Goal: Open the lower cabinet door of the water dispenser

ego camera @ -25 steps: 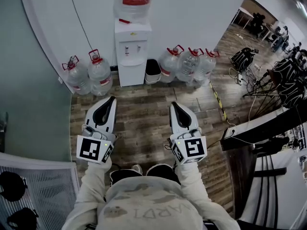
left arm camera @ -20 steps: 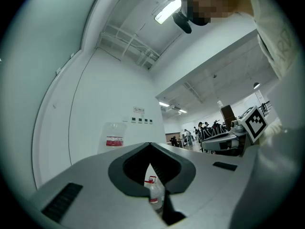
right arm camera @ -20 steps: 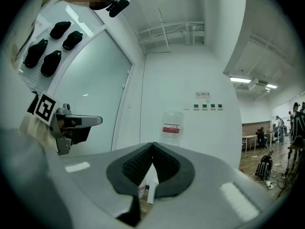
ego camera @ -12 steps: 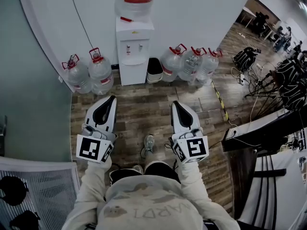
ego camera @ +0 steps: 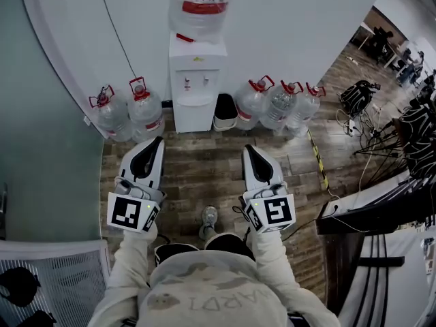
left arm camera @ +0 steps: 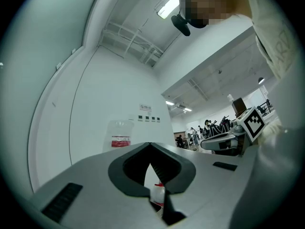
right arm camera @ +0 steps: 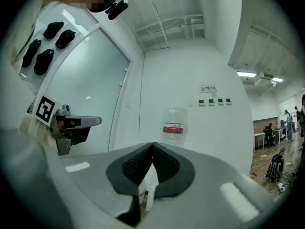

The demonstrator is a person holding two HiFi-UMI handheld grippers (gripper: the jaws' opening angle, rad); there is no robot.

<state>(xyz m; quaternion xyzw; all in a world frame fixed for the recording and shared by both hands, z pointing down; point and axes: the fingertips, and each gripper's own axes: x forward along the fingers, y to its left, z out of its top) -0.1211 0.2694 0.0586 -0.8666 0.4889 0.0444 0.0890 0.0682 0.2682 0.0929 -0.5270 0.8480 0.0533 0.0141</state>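
The white water dispenser (ego camera: pixel 197 80) stands against the far wall with a clear bottle (ego camera: pixel 202 9) on top; its lower cabinet door (ego camera: pixel 193 119) is closed. My left gripper (ego camera: pixel 156 142) and right gripper (ego camera: pixel 247 148) are held side by side, pointing at it from well short of the cabinet. Both are shut with nothing between the pads. In the left gripper view the jaws (left arm camera: pixel 150 145) meet in front of the bottle (left arm camera: pixel 119 138). In the right gripper view the jaws (right arm camera: pixel 152 145) meet below the bottle (right arm camera: pixel 174 124), and the dispenser's body shows through the gap.
Water jugs stand on the floor left (ego camera: pixel 129 111) and right (ego camera: pixel 276 104) of the dispenser, with a black bin (ego camera: pixel 225 111) beside it. Cables and gear (ego camera: pixel 361 104) lie at the right by a dark table (ego camera: pixel 378 206). A wire rack (ego camera: pixel 48 278) is at lower left.
The person has stepped forward: the dispenser and jugs sit closer and lower in the head view. Both grippers travelled with the body, still side by side and shut.
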